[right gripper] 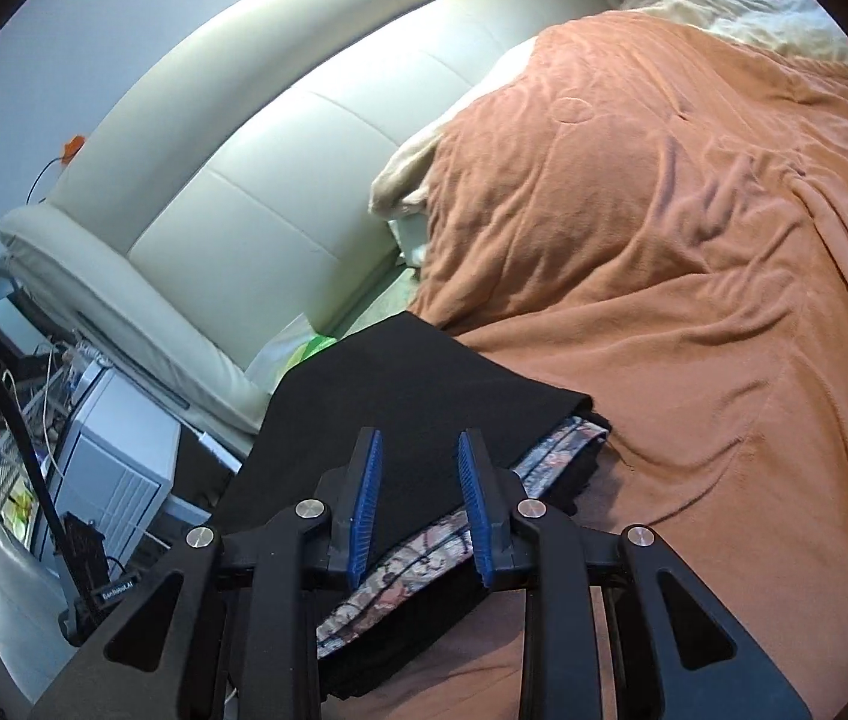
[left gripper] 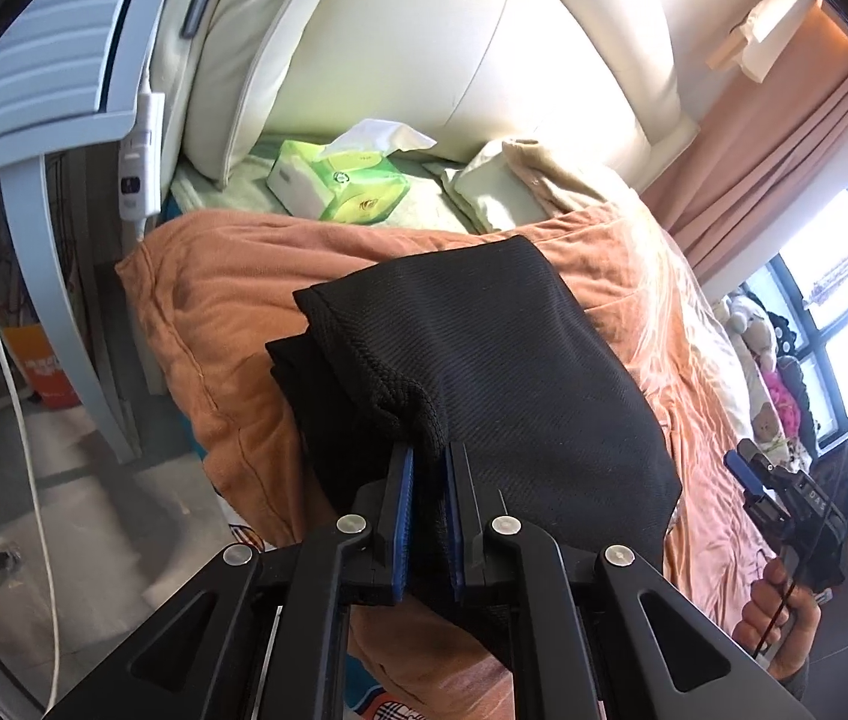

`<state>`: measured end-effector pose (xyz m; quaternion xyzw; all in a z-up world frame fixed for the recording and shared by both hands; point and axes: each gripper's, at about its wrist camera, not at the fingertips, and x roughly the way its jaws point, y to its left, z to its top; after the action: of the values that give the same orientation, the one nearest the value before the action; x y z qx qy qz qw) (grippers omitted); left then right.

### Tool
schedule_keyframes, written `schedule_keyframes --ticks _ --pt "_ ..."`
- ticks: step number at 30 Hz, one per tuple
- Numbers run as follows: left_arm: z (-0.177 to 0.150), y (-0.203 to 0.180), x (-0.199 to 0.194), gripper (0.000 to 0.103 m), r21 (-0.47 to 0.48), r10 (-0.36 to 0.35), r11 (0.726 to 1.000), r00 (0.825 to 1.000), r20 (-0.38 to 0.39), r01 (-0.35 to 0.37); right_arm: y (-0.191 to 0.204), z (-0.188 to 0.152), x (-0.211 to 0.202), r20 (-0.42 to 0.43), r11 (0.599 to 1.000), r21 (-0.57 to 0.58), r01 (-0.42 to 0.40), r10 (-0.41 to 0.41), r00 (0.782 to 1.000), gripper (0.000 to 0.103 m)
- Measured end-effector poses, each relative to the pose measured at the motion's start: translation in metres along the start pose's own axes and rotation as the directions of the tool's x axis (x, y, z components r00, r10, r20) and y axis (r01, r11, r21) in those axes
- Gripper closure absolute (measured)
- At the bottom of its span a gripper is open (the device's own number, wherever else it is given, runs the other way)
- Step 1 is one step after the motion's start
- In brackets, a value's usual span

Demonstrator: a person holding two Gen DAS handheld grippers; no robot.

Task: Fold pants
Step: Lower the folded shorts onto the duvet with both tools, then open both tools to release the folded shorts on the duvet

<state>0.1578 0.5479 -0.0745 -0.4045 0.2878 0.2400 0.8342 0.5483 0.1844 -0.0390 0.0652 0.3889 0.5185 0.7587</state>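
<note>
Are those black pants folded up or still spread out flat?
Folded. The black pants lie in stacked layers on the orange blanket, and the left gripper pinches one bunched edge.

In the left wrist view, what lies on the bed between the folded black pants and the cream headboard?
Orange blanket, then a green tissue box on pale green sheet, left wrist view. The left gripper pinches the black knit pants.

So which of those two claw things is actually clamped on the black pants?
The left gripper: its jaws pinch a fold of the black pants. The right gripper hangs open above them.
</note>
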Motion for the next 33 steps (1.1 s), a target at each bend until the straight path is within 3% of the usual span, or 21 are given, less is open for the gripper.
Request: schedule_keyframes --ticks 3,7,16,22,27,33 --pt "0.001 -0.005 -0.009 0.092 0.003 0.021 1.000 0.999 0.038 -0.021 0.012 -0.001 0.011 -0.026 0.998 -0.055 -0.002 0.001 1.000 0.079" --pt "0.005 -0.007 -0.017 0.071 -0.008 0.050 0.999 0.996 0.076 -0.050 0.027 -0.002 0.030 -0.052 0.993 -0.114 -0.004 -0.002 0.999 0.079" --pt "0.002 -0.035 0.021 0.071 0.036 -0.031 0.999 0.999 0.034 0.030 0.039 0.001 0.071 -0.041 0.990 -0.135 0.031 -0.037 0.998 0.079" --pt "-0.003 -0.037 0.044 0.071 0.046 -0.012 0.999 1.000 0.007 0.011 0.062 -0.007 0.086 -0.048 0.973 -0.228 0.033 -0.045 0.998 0.079" --pt "-0.015 -0.034 0.054 0.071 0.067 -0.003 0.998 1.000 -0.022 0.005 0.071 -0.027 0.108 -0.115 0.937 -0.341 0.076 -0.122 0.986 0.079" --pt "-0.033 -0.037 0.052 0.071 0.093 -0.010 0.996 0.999 -0.041 0.013 0.076 -0.048 0.107 -0.133 0.914 -0.397 0.087 -0.151 0.979 0.079"
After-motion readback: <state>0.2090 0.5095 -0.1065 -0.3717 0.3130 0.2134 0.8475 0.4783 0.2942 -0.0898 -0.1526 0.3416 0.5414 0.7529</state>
